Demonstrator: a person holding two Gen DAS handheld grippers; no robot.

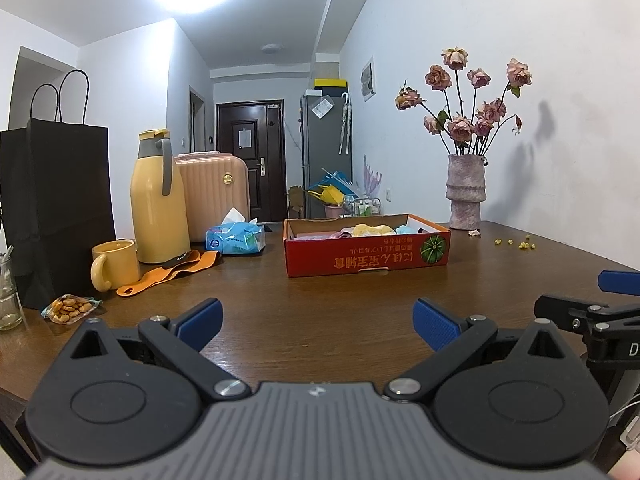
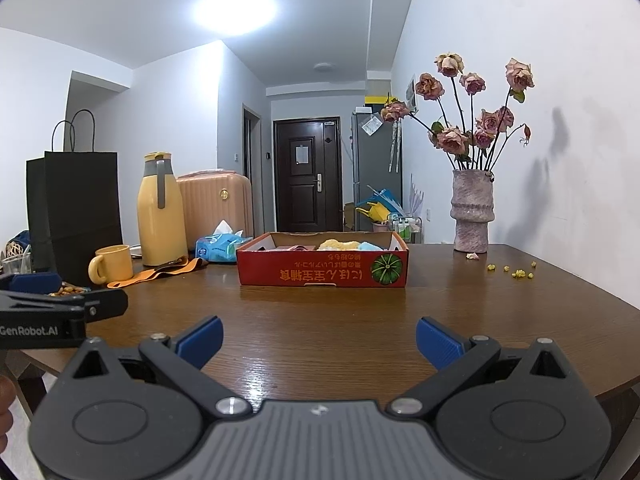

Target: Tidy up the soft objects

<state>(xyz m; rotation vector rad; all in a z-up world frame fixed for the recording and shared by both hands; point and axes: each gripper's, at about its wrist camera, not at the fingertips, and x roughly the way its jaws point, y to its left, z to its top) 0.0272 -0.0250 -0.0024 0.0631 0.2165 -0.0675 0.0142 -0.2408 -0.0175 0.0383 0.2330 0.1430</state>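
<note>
A red cardboard box [image 1: 366,258] [image 2: 322,272] with a pumpkin picture stands on the brown table, holding soft items: a yellow fluffy one [image 1: 370,230] [image 2: 338,245], a pink one [image 1: 320,235] and a light blue one [image 2: 372,246]. My left gripper [image 1: 318,322] is open and empty above the table's near part, well short of the box. My right gripper [image 2: 319,340] is open and empty, also short of the box. The right gripper shows at the right edge of the left wrist view [image 1: 592,312]; the left one shows at the left edge of the right wrist view [image 2: 60,304].
At the left stand a black paper bag [image 1: 56,208], a yellow thermos [image 1: 158,204], a yellow mug [image 1: 114,268], an orange strap [image 1: 172,270], a blue tissue pack [image 1: 236,238], a snack bag [image 1: 68,308] and a glass jar [image 1: 8,300]. A vase of dried roses [image 1: 466,192] stands at the back right, with yellow crumbs [image 1: 518,243] beside it.
</note>
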